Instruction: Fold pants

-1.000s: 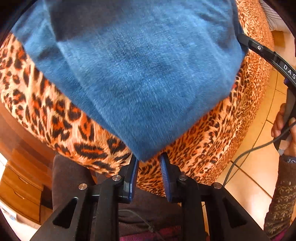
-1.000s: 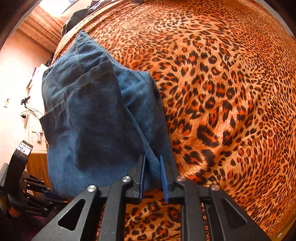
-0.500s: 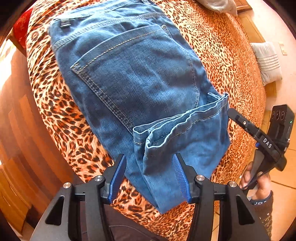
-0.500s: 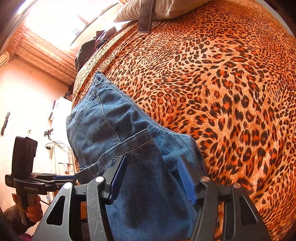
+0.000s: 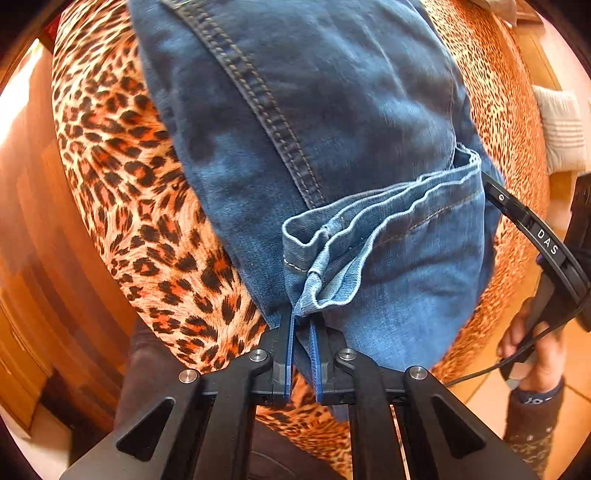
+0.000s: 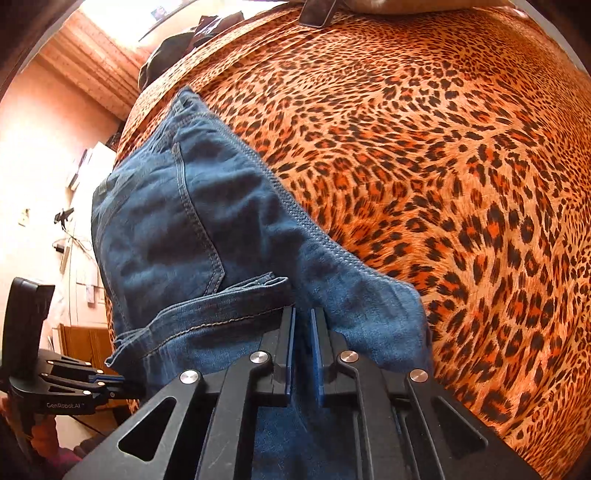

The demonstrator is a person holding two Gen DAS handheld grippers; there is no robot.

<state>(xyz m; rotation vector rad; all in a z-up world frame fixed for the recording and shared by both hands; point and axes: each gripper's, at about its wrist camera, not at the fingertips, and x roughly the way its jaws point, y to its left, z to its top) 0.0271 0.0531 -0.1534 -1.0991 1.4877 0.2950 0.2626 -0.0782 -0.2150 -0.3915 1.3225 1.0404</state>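
The left gripper, at the bottom centre of its view, has just closed and is clenched on the blue jeans: its blue pads pinch a bunched hem edge. The right gripper, at the bottom centre of its own view, has likewise just closed; its pads stand nearly together with denim between and under them, pinching the folded layer close to the stitched hem.

The jeans lie folded on a leopard-print bedspread, near the bed's edge. In the left view they fill the upper middle, hem cuffs doubled back over the pocket side; in the right view they run from the centre left down to the bottom centre.

The bedspread covers the whole bed. At its far end, top of the right view, lies a pale pillow, with dark clothing heaped at the upper left. Wooden furniture stands along the left side of the left view, and a tiled floor shows at the lower right, where a hand holds the other tool's handle. A white cushion sits at the right edge. No containers are in view.
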